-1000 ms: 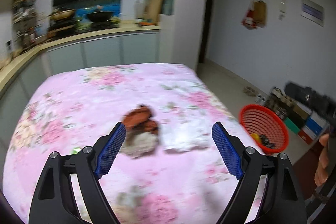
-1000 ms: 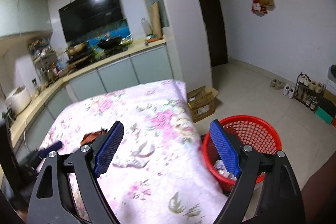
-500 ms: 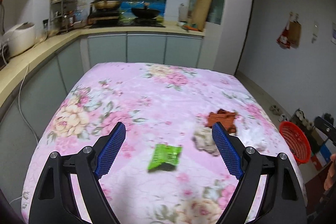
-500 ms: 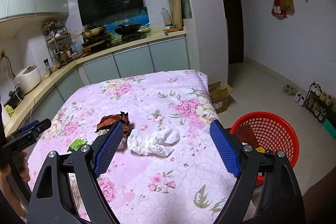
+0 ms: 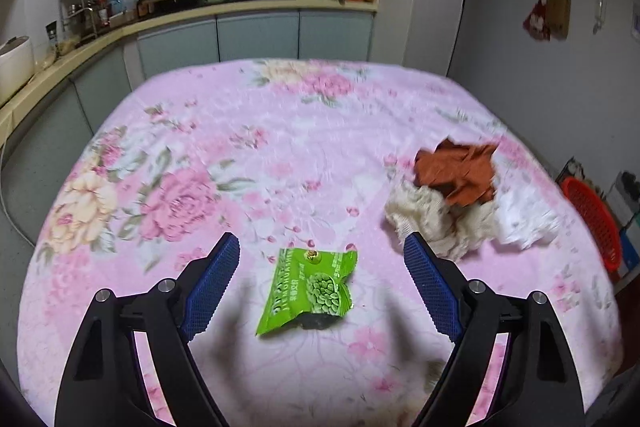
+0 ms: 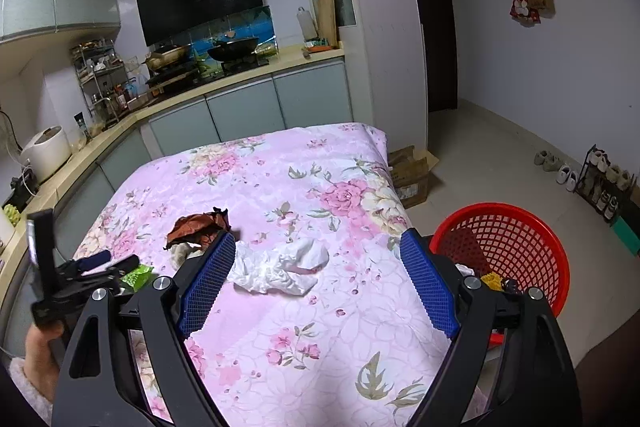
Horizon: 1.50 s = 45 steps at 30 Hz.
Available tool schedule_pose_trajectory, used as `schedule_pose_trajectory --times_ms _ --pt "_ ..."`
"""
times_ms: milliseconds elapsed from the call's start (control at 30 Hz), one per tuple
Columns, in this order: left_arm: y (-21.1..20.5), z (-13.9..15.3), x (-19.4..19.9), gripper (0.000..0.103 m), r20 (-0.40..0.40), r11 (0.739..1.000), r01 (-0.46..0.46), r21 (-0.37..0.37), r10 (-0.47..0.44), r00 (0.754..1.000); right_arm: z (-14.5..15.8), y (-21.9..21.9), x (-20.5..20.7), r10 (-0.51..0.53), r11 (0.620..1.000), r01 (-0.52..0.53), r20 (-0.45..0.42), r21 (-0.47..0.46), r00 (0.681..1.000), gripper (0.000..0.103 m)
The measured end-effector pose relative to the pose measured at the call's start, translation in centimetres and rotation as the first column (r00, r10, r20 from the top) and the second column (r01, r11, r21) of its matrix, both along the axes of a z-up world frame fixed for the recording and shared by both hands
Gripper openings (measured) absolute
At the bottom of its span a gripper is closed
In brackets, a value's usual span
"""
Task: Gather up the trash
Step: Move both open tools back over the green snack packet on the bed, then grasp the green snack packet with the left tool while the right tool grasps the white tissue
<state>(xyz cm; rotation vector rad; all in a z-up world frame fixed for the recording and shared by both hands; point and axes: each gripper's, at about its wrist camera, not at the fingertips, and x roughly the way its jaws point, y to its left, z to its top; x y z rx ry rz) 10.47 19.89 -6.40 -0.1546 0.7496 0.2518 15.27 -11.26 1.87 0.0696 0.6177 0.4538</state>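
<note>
A green snack packet lies flat on the pink floral tablecloth, just beyond and between the fingers of my left gripper, which is open and holds nothing. To its right sit a crumpled brown paper, a beige wad and a white crumpled paper. My right gripper is open and empty above the near table edge, with the white crumpled paper in front of it. In the right wrist view the left gripper hovers by the green packet.
A red mesh basket with some trash inside stands on the floor at the table's right. A cardboard box sits by the far table corner, and a shoe rack lines the right wall. Kitchen counters run behind and to the left.
My left gripper has swung left from the brown and white trash to the green packet and dropped closer to it. The right gripper's view turned from the basket toward the table.
</note>
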Motion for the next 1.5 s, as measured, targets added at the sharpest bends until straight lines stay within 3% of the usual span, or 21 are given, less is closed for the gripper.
schedule_pose_trajectory --times_ms 167,333,567,900,1167,1267,1500 --pt "0.2 -1.7 1.0 0.080 -0.036 1.000 0.005 -0.018 -0.006 0.999 -0.9 -0.2 0.8 -0.013 1.000 0.012 -0.024 -0.012 1.000 0.082" --pt "0.7 -2.4 1.4 0.050 -0.054 0.998 0.021 -0.063 -0.024 0.998 -1.7 0.0 1.3 -0.019 0.999 0.017 -0.042 -0.027 0.999 0.082" --pt "0.2 -2.3 1.1 0.041 -0.052 0.998 0.036 -0.052 -0.039 0.998 -2.8 0.7 1.6 -0.006 0.999 0.003 -0.066 -0.042 0.998 0.082" --pt "0.2 -0.5 0.0 0.040 -0.003 0.999 0.015 -0.047 -0.015 1.000 -5.6 3.3 3.6 0.028 0.997 -0.036 -0.119 -0.070 0.993 0.082" --pt "-0.1 1.7 -0.9 0.040 0.052 0.999 0.009 -0.034 -0.008 0.999 -7.6 8.3 5.5 0.102 0.983 -0.122 -0.140 -0.139 0.985 0.082" --pt "-0.1 2.0 -1.1 0.040 0.061 0.999 0.008 -0.035 -0.006 0.998 -8.9 10.1 6.4 0.135 0.974 -0.165 -0.192 -0.153 0.972 0.082" --pt "0.1 2.2 -1.2 0.040 0.064 0.999 0.002 -0.032 0.000 0.998 -10.1 12.8 6.2 0.196 0.954 -0.235 -0.207 -0.186 0.958 0.082"
